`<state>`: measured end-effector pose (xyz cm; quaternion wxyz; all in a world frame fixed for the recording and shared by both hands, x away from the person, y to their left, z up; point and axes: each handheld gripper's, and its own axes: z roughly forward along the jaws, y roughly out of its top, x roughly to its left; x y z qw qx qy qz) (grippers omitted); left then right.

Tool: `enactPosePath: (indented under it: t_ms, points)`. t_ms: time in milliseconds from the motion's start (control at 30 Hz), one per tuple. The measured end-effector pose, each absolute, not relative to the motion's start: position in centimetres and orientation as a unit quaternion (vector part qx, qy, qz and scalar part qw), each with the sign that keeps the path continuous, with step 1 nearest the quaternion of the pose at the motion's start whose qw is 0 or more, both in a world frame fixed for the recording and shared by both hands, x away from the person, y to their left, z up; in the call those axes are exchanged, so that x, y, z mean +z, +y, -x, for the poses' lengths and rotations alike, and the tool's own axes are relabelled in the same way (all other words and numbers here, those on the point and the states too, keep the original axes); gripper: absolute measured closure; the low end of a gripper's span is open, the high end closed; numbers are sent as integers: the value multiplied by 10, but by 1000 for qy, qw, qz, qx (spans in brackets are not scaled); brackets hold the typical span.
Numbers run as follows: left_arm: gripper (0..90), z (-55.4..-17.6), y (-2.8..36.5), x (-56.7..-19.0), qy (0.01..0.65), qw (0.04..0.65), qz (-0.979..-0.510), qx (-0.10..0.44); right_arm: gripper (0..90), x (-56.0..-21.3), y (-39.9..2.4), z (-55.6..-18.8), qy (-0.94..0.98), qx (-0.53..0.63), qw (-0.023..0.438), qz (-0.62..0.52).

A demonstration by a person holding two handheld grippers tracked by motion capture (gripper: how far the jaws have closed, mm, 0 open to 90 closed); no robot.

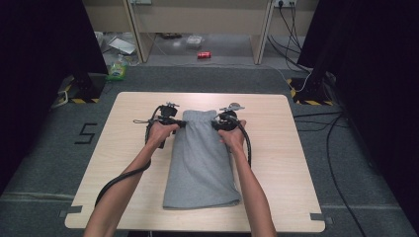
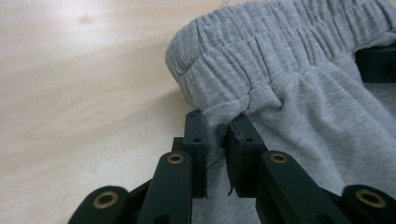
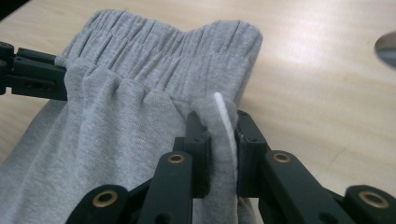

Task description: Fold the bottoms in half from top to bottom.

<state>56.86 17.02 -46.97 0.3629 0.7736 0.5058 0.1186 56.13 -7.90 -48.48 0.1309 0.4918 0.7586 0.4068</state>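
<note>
Jaws of both my grippers clamped on grey shorts (image 1: 200, 163): left gripper (image 2: 217, 140) and right gripper (image 3: 219, 135) pinch far waistband corners. Grasp done; fold toward near hem left.

Folded grey shorts (image 1: 200, 163) flat on table.
</note>
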Motion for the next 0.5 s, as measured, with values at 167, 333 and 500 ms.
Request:
enactPosePath:
  t_ms: [167, 333, 500]
  points:
    - [790, -570, 175, -446, 500, 393, -763, 118, 796, -464, -84, -562, 748, 434, 140, -482]
    - [791, -556, 179, -426, 468, 419, -767, 129, 798, -444, -87, -556, 746, 455, 145, -464]
    - [791, -533, 185, -414, 430, 433, -780, 139, 799, -431, -93, -537, 752, 475, 146, -433]
